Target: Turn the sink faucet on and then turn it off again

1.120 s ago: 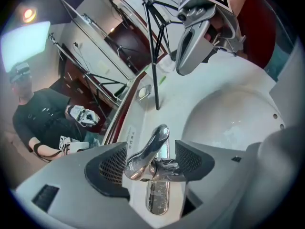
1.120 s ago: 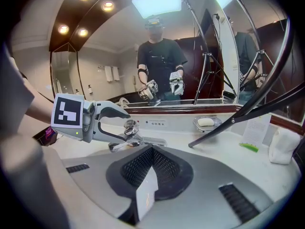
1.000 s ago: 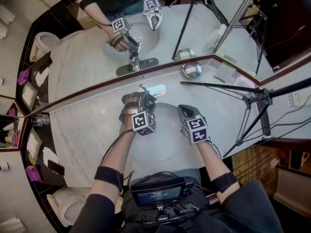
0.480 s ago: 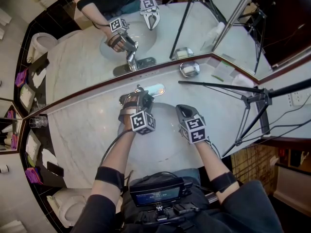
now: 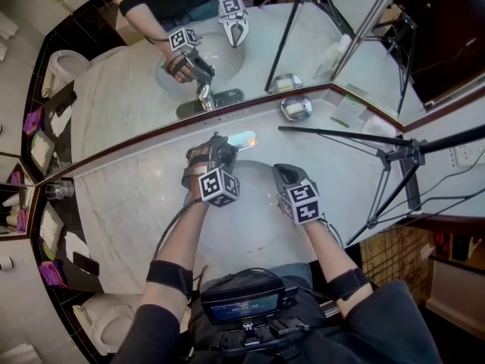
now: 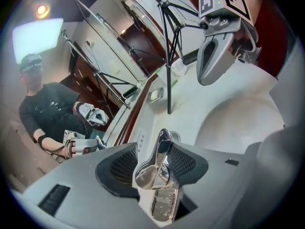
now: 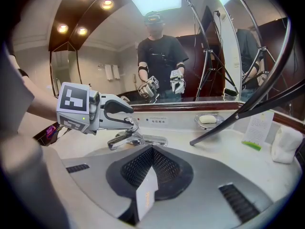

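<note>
The faucet (image 5: 224, 139) stands at the back rim of the sink, against the foot of the mirror (image 5: 136, 82), on a pale marble desk (image 5: 129, 196). Its chrome lever (image 6: 158, 159) rises between the two mesh pads of the left claw (image 5: 217, 150). The jaws have just been closing, and in the left gripper view both pads now lie against the lever's sides, so the claw is pinching it. The right gripper view shows the same hold from the side: the left claw reaches over the faucet body, and the spout (image 7: 116, 142) points out over the basin (image 5: 258, 184). No stream of water shows at the spout in any view, though a thin flow could be lost in the glare.

The right claw (image 5: 280, 171) hangs over the basin just beside the left one, apart from the faucet. Its jaws are pressed together with nothing between them.

Further out, a soap dish (image 5: 295, 108) sits on the desk to the right of the faucet, and a black tripod (image 5: 394, 154) reaches in from the right edge.

As I read it, the first step is in hand: the lever is gripped, and the tap does not look open yet. The next move calls for lifting the lever on its hinge while keeping the pinch firm, since polished chrome may slide out of the pads. Once water runs, the lever has to be pressed back down to shut it off.
</note>
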`<action>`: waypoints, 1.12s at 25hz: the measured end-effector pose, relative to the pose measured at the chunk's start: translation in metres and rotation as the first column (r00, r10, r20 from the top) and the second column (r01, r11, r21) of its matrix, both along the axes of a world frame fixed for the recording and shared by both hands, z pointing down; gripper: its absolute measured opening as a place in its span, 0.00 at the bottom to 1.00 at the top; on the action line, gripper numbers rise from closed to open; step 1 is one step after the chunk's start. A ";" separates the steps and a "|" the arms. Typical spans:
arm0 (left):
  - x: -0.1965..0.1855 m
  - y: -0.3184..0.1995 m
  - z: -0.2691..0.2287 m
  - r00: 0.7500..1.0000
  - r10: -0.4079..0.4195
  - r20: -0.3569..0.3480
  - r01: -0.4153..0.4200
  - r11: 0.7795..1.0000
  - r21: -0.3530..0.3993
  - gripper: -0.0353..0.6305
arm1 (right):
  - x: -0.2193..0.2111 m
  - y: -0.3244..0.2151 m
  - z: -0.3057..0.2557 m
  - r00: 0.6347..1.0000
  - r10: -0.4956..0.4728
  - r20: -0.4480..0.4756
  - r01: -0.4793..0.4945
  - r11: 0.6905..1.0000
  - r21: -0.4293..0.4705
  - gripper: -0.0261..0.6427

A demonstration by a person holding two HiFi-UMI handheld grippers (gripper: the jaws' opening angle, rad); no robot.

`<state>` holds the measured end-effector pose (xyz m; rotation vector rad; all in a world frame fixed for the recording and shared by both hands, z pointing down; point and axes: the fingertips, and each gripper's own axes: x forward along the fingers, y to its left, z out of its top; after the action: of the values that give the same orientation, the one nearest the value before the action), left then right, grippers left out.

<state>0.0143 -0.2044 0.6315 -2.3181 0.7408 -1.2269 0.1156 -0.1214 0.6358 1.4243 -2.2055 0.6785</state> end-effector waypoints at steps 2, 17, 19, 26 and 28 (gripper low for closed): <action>-0.001 -0.003 -0.003 1.000 -0.008 -0.010 0.008 1.000 -0.005 0.35 | -0.001 -0.001 0.000 1.000 -0.001 0.001 0.001 1.000 0.000 0.07; -0.020 -0.018 -0.004 0.988 -0.101 -0.116 0.090 0.991 -0.094 0.35 | -0.008 -0.003 -0.001 1.000 -0.015 0.004 0.015 1.000 0.003 0.07; -0.020 -0.018 -0.004 0.989 -0.097 -0.111 0.087 0.992 -0.093 0.35 | -0.008 -0.003 -0.001 1.000 -0.016 0.005 0.016 1.000 0.003 0.07; -0.017 -0.012 -0.003 0.994 -0.086 -0.067 0.079 0.992 -0.100 0.35 | -0.010 -0.001 -0.001 1.000 -0.018 0.012 0.017 1.000 0.002 0.07; -0.019 -0.008 -0.005 0.996 -0.069 -0.057 0.063 0.993 -0.095 0.34 | -0.013 -0.001 -0.001 1.000 -0.022 0.013 0.022 1.000 0.004 0.07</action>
<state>-0.0049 -0.2123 0.6270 -2.4335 0.8024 -1.2496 0.1027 -0.1226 0.6346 1.3998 -2.2302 0.6786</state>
